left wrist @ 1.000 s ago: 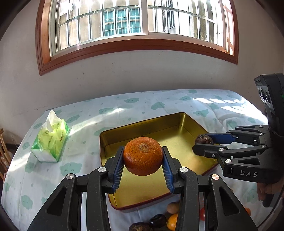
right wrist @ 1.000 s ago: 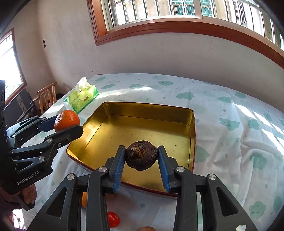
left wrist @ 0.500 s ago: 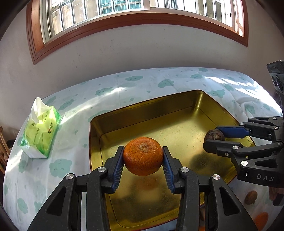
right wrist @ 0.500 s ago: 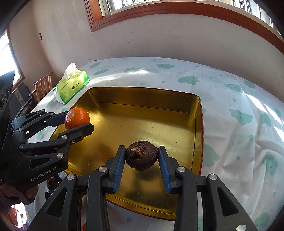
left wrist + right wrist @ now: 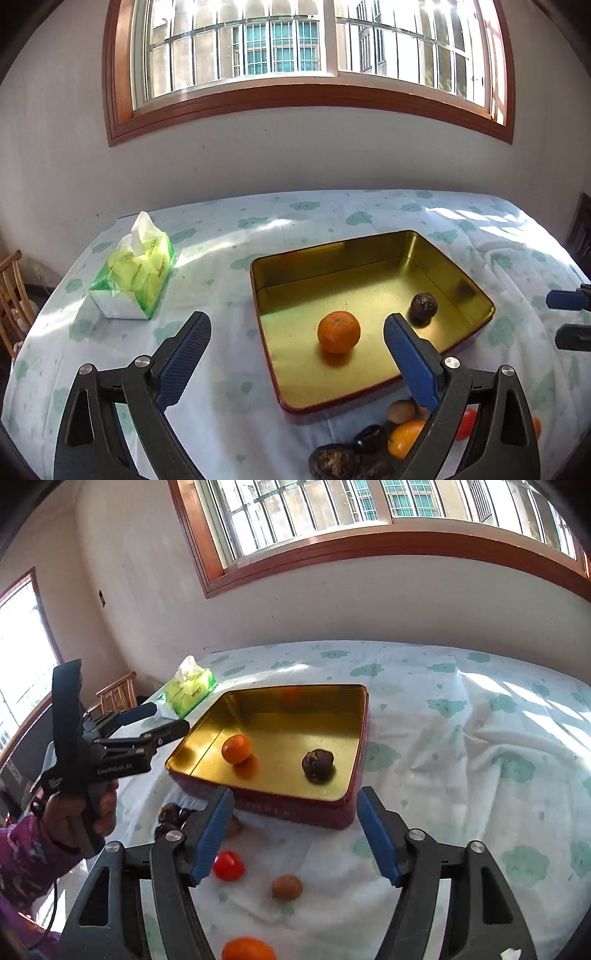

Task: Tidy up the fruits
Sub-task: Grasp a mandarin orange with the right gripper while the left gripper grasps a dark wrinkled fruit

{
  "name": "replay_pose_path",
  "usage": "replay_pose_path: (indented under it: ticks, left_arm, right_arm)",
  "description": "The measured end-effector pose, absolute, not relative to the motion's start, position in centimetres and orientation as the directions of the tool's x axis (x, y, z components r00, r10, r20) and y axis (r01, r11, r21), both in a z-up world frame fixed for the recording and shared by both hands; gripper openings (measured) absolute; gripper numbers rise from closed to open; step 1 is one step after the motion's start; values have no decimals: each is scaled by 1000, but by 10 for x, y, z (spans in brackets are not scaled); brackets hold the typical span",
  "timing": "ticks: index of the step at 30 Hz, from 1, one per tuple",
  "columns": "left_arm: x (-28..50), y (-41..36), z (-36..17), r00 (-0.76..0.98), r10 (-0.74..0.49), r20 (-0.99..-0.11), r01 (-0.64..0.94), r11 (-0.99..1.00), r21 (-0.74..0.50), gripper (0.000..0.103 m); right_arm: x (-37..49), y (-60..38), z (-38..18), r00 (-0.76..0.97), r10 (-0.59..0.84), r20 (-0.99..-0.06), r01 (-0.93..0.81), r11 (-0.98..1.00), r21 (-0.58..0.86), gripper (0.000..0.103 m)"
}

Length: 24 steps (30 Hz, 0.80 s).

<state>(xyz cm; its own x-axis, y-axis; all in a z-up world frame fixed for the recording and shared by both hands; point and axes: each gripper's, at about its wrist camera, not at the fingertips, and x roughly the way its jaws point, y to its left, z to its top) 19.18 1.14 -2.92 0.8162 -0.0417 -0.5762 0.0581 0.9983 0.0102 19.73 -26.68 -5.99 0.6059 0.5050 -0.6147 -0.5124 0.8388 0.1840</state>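
Note:
A gold tin with a red outer wall (image 5: 369, 254) (image 5: 314, 814) sits on the cloud-print cloth. On its floor lie an orange (image 5: 338, 331) (image 5: 236, 748) and, apart from it, a dark wrinkled fruit (image 5: 423, 307) (image 5: 317, 763). My left gripper (image 5: 295, 328) (image 5: 166, 718) hangs before the tin's left near corner, its jaws opening wide and holding nothing; the orange lies past its fingertips, untouched. My right gripper (image 5: 295, 801) (image 5: 569, 317) is in front of the tin's near wall, its jaws opening and empty.
Loose fruit lies on the cloth before the tin: a red tomato (image 5: 228, 866), a brown fruit (image 5: 287, 887), an orange one (image 5: 247, 950), dark ones (image 5: 334, 461). A green tissue pack (image 5: 136, 280) stands left of the tin. A wooden chair (image 5: 118, 692) is beyond the table's left edge.
Both grippers have let go: the orange and the dark fruit now rest on the tin's floor. Both sets of jaws have spread wide and drawn back toward the near side of the tin.

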Motion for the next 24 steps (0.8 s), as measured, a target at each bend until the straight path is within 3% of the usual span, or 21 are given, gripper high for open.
replay_pose_path:
  ticks: [6, 13, 16, 17, 22, 24]
  left_arm:
    - [118, 33, -44, 823, -80, -562, 55, 997, -61, 95]
    - [73, 33, -68, 780, -129, -612, 88, 991, -97, 95]
    - [69, 27, -73, 769, -156, -620, 107, 988, -115, 95]
    - [70, 25, -74, 767, -166, -620, 118, 986, -119, 95]
    - [85, 4, -81, 740, -174, -650, 133, 985, -112, 94]
    - [93, -2, -84, 721, -187, -667, 124, 982, -141, 89]
  right_arm:
    - [131, -267, -98, 597, 438, -672, -497, 859, 118, 73]
    - [135, -241, -137, 582, 338, -739, -432, 899, 71, 73]
    - [135, -241, -141, 571, 345, -745, -413, 905, 102, 43]
    - [136, -242, -139, 566, 347, -748, -401, 908, 117, 38]
    - [151, -269, -119, 653, 332, -681, -296, 939, 174, 38]
    - [170, -288, -121, 680, 279, -678, -195, 960, 200, 38]
